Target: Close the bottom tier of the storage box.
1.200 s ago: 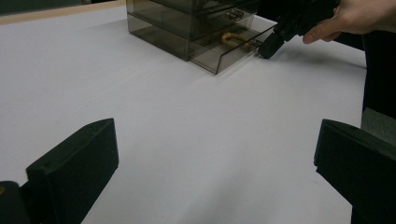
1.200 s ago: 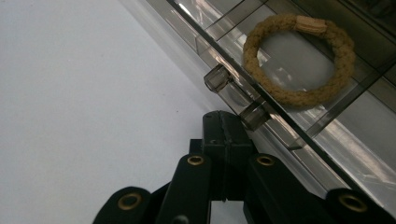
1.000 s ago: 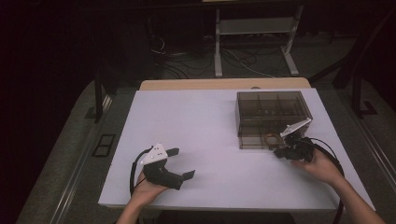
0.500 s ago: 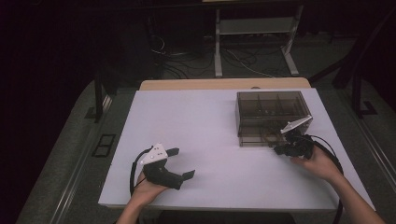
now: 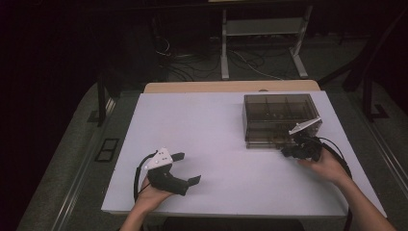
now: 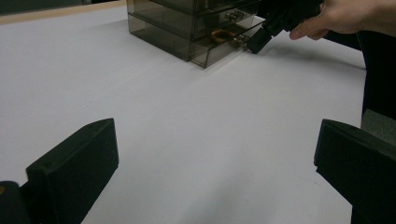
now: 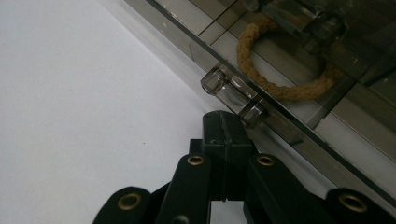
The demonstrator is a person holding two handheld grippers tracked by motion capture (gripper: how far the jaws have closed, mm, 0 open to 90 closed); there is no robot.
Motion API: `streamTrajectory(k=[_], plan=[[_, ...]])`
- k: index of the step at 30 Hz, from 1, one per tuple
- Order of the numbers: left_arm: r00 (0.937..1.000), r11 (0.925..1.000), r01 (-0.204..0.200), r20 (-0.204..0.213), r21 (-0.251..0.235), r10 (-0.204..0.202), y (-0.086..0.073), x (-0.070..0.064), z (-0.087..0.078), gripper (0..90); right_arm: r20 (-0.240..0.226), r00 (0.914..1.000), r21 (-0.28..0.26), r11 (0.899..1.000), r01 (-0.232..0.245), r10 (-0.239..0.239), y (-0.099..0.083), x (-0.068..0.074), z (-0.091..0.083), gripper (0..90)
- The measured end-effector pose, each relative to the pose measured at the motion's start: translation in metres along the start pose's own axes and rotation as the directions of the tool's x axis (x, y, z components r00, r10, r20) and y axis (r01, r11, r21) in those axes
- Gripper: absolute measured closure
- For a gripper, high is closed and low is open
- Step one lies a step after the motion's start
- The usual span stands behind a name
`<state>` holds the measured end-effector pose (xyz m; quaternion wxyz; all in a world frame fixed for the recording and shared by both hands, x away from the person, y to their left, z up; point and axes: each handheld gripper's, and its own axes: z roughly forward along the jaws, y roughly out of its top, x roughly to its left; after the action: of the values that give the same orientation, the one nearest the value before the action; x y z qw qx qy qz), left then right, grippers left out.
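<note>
Drawer handle (image 7: 233, 94) just beyond the closed, empty right hand-held gripper (image 7: 227, 122).

A big white table (image 5: 226, 139) is seen in the middle of a dark room. A strip of light brown wood (image 5: 231, 86) is seen along its far edge. Grey floor (image 5: 72, 168) is laid on both sides of the table. Behind the table, a white metal stand (image 5: 260, 43) is set on the floor, and black cables (image 5: 192, 60) are spread beside it. The back of the room is kept in shadow.
</note>
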<state>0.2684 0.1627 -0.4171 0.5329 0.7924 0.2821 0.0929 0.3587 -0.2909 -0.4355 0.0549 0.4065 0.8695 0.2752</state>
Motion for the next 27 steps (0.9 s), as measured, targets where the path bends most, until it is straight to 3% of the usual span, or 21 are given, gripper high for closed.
streamTrajectory(k=[27], plan=[[1.0,1.0,0.006,0.0,-0.007,-0.006,0.0,0.0,0.0,0.0,0.01,0.9986,-0.037,0.998,-0.052,0.052,0.009,-0.012,0.008,88.8]])
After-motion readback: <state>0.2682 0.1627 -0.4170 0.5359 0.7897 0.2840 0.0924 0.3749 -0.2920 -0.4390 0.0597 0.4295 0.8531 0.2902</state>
